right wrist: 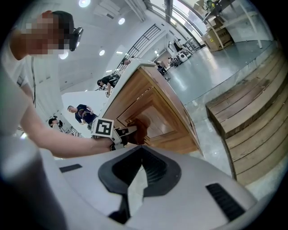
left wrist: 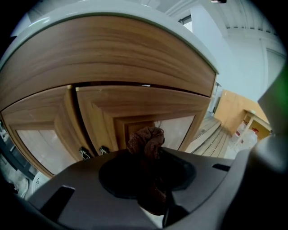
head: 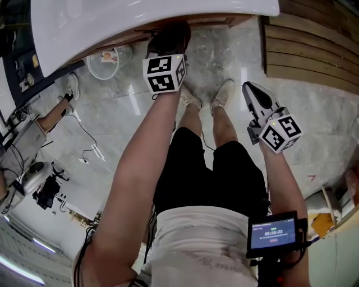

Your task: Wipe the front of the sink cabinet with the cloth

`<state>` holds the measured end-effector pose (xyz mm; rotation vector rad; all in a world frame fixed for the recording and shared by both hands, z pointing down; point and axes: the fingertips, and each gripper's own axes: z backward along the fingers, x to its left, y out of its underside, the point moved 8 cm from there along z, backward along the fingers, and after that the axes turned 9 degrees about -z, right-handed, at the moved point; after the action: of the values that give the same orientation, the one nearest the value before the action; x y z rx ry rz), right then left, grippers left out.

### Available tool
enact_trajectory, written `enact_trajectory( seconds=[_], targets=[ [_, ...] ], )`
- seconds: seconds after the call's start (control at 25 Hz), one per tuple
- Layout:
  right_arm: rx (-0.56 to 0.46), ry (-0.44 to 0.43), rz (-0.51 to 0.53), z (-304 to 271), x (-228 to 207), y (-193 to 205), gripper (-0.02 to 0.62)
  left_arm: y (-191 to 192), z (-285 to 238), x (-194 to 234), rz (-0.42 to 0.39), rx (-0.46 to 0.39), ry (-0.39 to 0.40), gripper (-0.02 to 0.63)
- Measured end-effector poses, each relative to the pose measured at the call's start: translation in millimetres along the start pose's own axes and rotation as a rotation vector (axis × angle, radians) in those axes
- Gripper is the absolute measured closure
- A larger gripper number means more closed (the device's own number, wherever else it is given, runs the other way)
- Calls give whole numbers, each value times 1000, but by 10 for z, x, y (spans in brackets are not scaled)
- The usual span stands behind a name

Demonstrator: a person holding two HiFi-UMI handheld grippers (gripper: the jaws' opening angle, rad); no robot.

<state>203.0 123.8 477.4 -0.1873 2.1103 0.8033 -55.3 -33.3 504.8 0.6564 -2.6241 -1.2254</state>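
**Head view:** L gripper (head: 168, 49) at upper centre, jaws clamped on the brown cloth (head: 170, 37). The cloth sits under the white sink (head: 140, 11) rim, up by the wood cabinet front (head: 115, 40). R gripper (head: 253, 89) is mid-right over the floor, well apart from the cabinet. Its jaws are drawn together to a point w/ nothing in them.

**Left gripper view:** cloth is bunched in a wad betw. the jaws, aimed at the framed door panel right of the two small handles (left wrist: 92, 152). Contact can't be read here.

**Right gripper view:** gives the side-on look the others lack. Wad appears pressed on the door panel. Own jaws together, empty.

**Risks, my guess:**
- Wad is small, so strokes prob. leave strips unwiped.
- If it shifts back in the grip, hard jaw tips could scrape the wood.
- A catch on the handles could tug it loose.
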Motion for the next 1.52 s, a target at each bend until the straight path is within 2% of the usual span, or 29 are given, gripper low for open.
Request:
enact_trajectory(
  seconds=[0.36, 0.6, 0.88, 1.12, 1.32, 1.52],
  targets=[
    [-41, 27, -37, 103, -45, -34, 583, -12, -161, -229, -3, -8, 52, 486],
    [-61, 32, -41, 137, -91, -24, 583, -135, -332, -639, -74, -36, 160, 486],
    [-66, 62, -48, 148, -109, -93, 583, -181, -519, -851, -110, -27, 210, 486],
    [-66, 82, -58, 212, -156, -28, 583, -227, -596, -1145, -181, -41, 289, 486],
    [-57, 90, -55, 260, -167, 3, 583, -205, -745, -1284, -163, -23, 298, 486],
    [-49, 91, -51, 280, -208, 36, 583, -150, -731, -1188, -136, -17, 255, 486]
  ],
)
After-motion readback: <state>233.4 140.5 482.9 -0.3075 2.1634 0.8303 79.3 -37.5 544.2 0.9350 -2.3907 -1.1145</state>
